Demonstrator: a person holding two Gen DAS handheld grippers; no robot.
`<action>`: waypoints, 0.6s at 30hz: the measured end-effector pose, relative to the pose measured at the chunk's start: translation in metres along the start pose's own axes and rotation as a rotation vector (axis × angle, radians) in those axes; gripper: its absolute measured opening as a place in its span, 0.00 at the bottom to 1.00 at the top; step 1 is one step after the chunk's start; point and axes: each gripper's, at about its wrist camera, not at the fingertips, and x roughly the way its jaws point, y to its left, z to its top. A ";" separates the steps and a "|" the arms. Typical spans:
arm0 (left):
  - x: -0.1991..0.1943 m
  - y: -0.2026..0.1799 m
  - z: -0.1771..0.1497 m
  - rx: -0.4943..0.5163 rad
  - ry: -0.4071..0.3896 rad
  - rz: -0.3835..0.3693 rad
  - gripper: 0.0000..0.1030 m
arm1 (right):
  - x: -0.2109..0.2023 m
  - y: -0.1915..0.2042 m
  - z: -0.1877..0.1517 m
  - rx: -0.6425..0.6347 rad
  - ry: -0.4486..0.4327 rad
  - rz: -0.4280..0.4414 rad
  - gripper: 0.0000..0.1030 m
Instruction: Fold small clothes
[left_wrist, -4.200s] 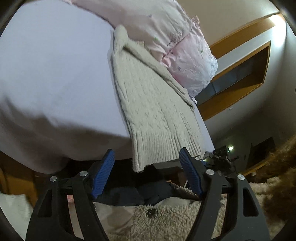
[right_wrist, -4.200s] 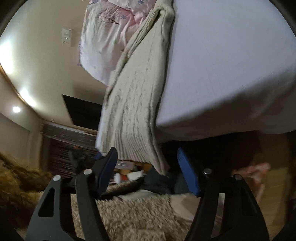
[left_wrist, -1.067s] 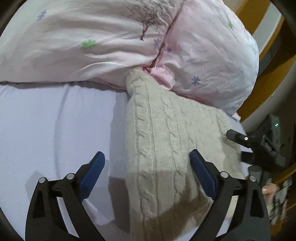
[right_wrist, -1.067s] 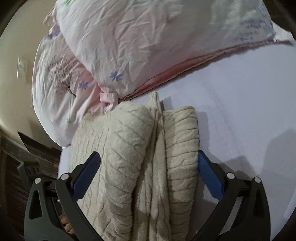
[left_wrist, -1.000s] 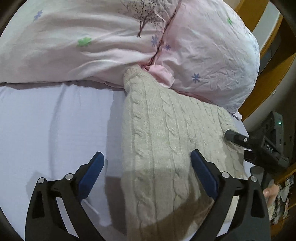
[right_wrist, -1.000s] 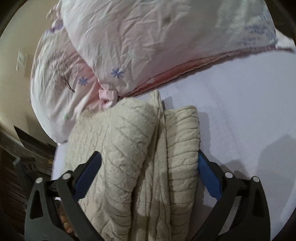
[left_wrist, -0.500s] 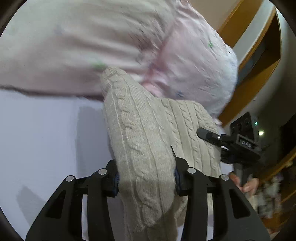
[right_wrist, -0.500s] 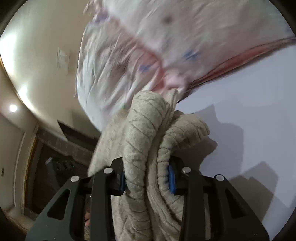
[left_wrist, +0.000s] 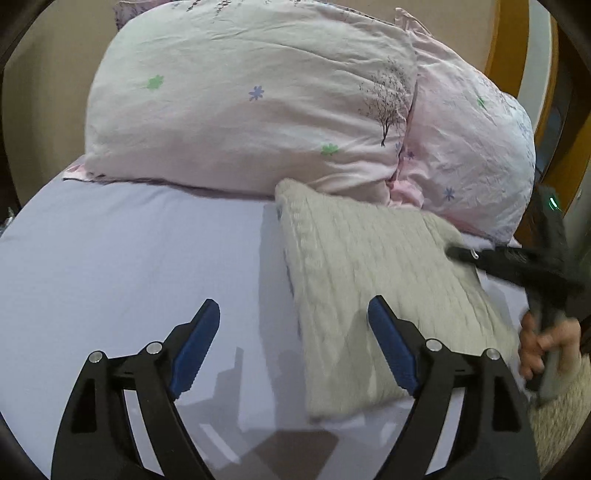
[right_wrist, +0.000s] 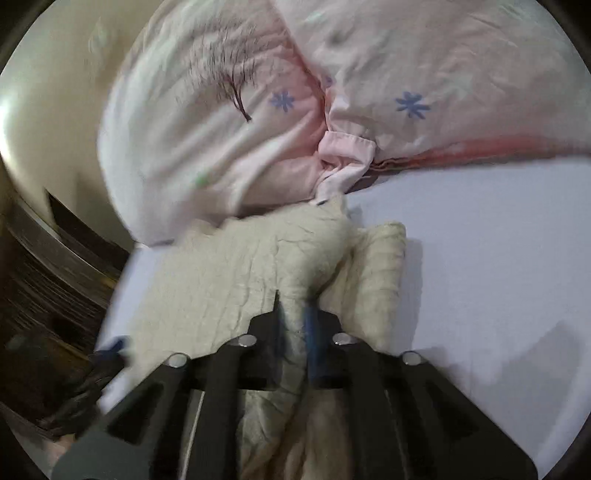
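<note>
A cream cable-knit sweater (left_wrist: 362, 280) lies folded on the lilac bed sheet (left_wrist: 129, 266), its far end against the pink pillows. My left gripper (left_wrist: 293, 347) is open and empty, just above the sheet at the sweater's near left edge. In the right wrist view the sweater (right_wrist: 258, 266) fills the middle, and my right gripper (right_wrist: 293, 325) is shut on a fold of it. The right gripper also shows in the left wrist view (left_wrist: 517, 266), blurred, over the sweater's right side.
Two pink floral pillows (left_wrist: 251, 99) lie across the head of the bed, also seen in the right wrist view (right_wrist: 240, 110). The bed's right edge and a wooden frame (left_wrist: 535, 55) are at the right. Dark furniture (right_wrist: 44, 295) stands past the bed's left edge.
My left gripper has let go of the sweater and opened, drawing back to the left. The sweater now lies flat on the sheet. My right gripper stays shut on it.
</note>
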 end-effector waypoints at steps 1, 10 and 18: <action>-0.002 0.002 -0.004 0.004 0.000 0.005 0.81 | 0.000 -0.006 0.006 0.029 -0.023 -0.032 0.07; -0.019 0.008 -0.032 0.041 0.009 0.051 0.87 | -0.056 0.000 -0.014 0.021 -0.157 -0.117 0.65; -0.019 -0.006 -0.053 0.117 0.090 0.114 0.99 | -0.103 0.020 -0.095 -0.068 -0.088 -0.324 0.98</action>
